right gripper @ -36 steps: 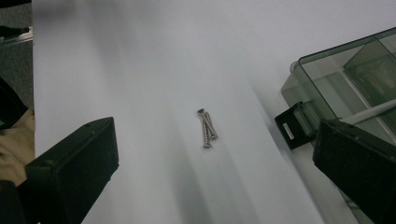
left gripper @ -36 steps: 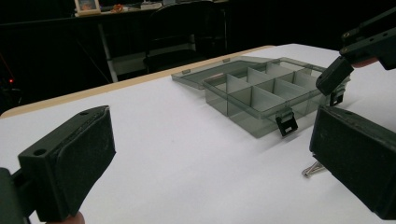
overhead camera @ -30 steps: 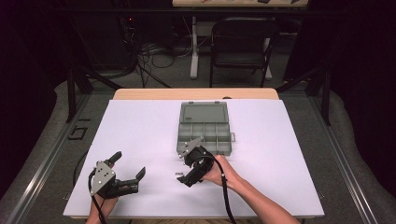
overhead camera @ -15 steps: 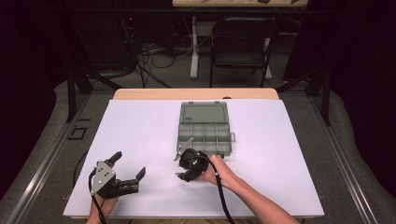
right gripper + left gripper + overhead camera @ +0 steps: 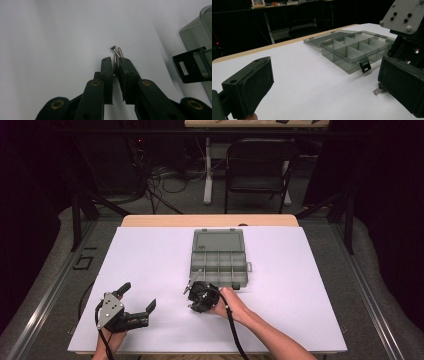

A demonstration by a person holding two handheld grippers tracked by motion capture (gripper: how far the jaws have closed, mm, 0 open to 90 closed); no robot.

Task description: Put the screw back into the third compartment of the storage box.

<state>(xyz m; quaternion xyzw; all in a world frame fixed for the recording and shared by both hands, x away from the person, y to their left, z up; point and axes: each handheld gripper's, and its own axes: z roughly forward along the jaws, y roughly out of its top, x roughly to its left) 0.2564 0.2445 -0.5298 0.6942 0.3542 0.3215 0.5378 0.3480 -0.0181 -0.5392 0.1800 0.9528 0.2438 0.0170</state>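
Left gripper (image 5: 135,300) is sitting lower left, jaws spread wide on nothing, bare white sheet (image 5: 150,255) lying around it. Right gripper (image 5: 115,65), centre, has just been closing and is clamping two screws (image 5: 115,56). One open compartment box (image 5: 220,257) is standing just beyond, its latch (image 5: 186,67) crowding the right.

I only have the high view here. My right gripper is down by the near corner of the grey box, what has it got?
Observer: The right gripper has just been closing, and its jaws pinch a small screw by the shank, head sticking out past the tips.
Operator: Anything else lying there?
Observer: A second screw lies right beside the first, on the white table cover.
Operator: And the box latch?
Observer: The organizer box is open, and its black latch hangs loose at the front wall.
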